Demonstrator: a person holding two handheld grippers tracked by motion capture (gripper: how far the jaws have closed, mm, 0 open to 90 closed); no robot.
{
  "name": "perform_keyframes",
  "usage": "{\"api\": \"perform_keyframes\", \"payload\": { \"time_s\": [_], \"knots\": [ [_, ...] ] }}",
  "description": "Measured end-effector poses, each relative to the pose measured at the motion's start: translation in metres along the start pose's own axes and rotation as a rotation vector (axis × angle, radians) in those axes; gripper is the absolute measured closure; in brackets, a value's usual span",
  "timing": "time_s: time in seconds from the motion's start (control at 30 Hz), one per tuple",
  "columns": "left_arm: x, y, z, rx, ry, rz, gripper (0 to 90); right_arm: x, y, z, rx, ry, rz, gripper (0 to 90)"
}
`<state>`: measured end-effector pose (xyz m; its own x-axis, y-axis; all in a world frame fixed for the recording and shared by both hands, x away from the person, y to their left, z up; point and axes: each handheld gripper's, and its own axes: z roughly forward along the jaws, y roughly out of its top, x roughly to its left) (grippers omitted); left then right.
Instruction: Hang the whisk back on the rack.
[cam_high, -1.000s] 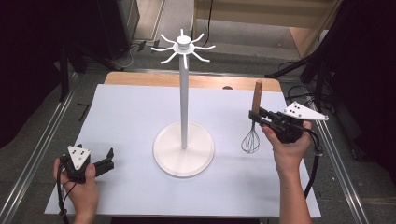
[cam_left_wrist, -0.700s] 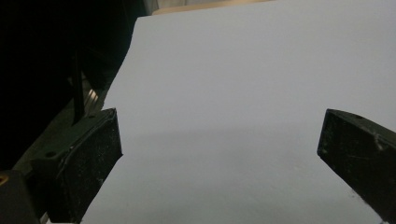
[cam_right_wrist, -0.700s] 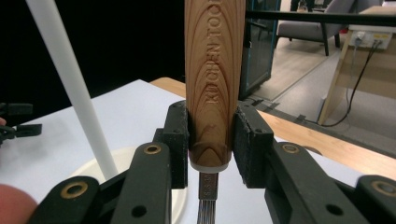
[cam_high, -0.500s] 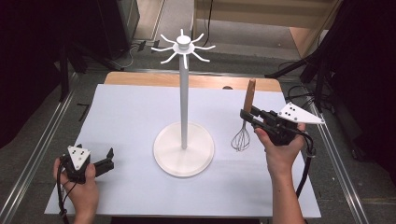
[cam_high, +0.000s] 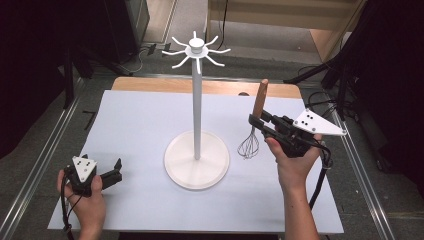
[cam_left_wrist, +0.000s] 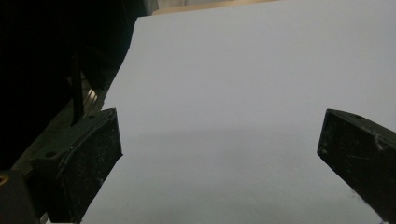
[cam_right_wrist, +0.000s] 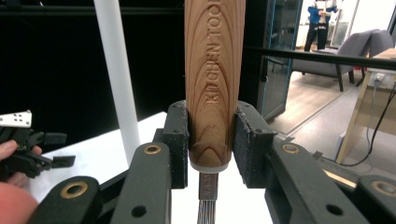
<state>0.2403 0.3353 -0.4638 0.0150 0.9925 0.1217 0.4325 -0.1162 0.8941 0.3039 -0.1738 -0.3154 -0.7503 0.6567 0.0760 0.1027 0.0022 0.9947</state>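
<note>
While "KITCHEN TOOL" is read only close up, one whisk (cam_right_wrist: 215, 84) is clamped by the right gripper (cam_high: 260, 123); the left gripper (cam_high: 111, 175) is held wide beside one stand (cam_high: 197, 115).

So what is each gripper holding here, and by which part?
The right gripper clamps a whisk by the lower end of its wooden handle, wires hanging down. The left gripper is open and holds nothing.

There is one whisk (cam_high: 254, 131) just to the right of the one white stand (cam_high: 197, 150). The stand has eight hooks on its top. Two grippers are present, one on each side of the stand.
</note>
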Motion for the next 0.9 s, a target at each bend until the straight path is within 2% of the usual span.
{"api": "perform_keyframes", "payload": {
  "time_s": [0.43,0.77,0.9],
  "knots": [
    [0.0,0.0,0.0,-0.001,-0.001,0.002,0.3,0.017,0.014,0.004,-0.047,0.026,-0.013,70.7],
    [0.0,0.0,0.0,0.0,-0.001,-0.001,0.3,0.026,0.022,0.012,-0.062,0.04,-0.028,70.7],
    [0.0,0.0,0.0,0.001,-0.001,0.0,0.3,0.029,0.025,0.013,-0.065,0.046,-0.02,70.7]
  ]
}}
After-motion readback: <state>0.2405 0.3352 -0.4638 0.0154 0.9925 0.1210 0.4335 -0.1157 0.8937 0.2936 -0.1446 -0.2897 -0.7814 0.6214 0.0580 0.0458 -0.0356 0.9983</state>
